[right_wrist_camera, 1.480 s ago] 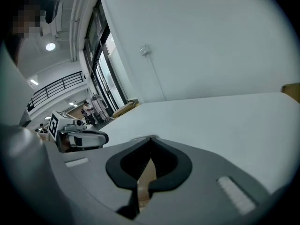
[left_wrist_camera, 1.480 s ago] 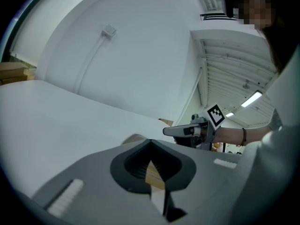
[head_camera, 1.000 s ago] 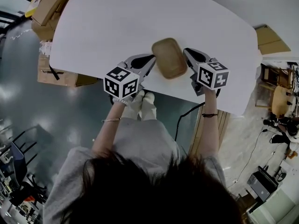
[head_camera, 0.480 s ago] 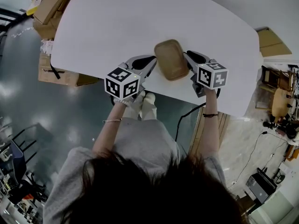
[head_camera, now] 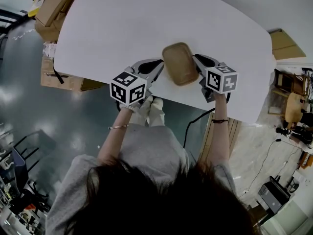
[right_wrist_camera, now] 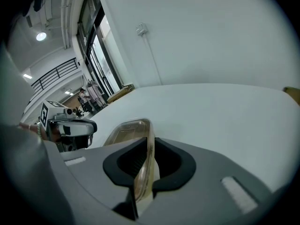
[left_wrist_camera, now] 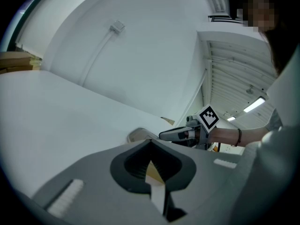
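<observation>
I get bright, even light from overhead: the white table (head_camera: 122, 28) reads nearly blown out in the head view, with only faint shadows on it. Both gripper views bend hard at the edges and go black in the corners (fisheye lenses). Ceiling lamps (left_wrist_camera: 254, 105) glare in the left gripper view, 1 lamp (right_wrist_camera: 41, 36) in the right. The container (right_wrist_camera: 129, 129) blurs close to the lens.

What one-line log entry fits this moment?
left gripper: shut on container | right gripper: shut on container | place: over white table, near edge
</observation>
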`<state>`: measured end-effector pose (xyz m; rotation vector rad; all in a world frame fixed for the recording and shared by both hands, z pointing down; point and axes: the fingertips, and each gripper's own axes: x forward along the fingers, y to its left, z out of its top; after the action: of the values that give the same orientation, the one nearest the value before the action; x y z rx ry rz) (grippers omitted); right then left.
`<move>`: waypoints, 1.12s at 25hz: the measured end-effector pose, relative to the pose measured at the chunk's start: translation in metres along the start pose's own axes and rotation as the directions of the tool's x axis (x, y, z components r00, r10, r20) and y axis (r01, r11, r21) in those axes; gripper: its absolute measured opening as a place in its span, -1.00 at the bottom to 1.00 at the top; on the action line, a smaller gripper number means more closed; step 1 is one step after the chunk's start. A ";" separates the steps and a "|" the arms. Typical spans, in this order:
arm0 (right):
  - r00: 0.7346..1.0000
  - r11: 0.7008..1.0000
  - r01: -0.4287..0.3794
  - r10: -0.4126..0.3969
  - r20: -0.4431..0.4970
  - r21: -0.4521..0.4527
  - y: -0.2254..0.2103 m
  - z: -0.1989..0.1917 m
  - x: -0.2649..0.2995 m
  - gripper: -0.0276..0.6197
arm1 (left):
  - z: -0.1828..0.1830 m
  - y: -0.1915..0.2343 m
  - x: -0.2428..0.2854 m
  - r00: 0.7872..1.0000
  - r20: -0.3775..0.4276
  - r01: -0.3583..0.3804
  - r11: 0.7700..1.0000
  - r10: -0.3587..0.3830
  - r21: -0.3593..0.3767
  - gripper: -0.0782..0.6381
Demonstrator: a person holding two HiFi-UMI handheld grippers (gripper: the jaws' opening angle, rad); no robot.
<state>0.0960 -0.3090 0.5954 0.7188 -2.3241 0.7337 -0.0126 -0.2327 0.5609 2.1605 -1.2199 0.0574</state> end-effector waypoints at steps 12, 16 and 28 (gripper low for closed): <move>0.999 1.000 0.025 -0.024 0.029 -0.017 0.003 0.003 -0.002 -0.79 | 0.004 0.000 0.000 1.000 0.004 0.009 1.000 -0.009 0.006 -0.79; 0.998 0.999 0.035 -0.034 0.048 -0.012 0.004 0.003 -0.005 -0.79 | 0.006 0.000 -0.002 1.000 0.008 0.009 1.000 -0.009 0.009 -0.79; 0.990 0.999 0.023 -0.029 0.140 0.042 0.008 0.017 -0.024 -0.82 | 0.018 -0.006 -0.007 0.999 0.029 0.019 0.999 -0.020 0.033 -0.79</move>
<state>0.1008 -0.3073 0.5658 0.8415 -2.4273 0.7421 -0.0171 -0.2354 0.5411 2.2087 -1.2218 0.0378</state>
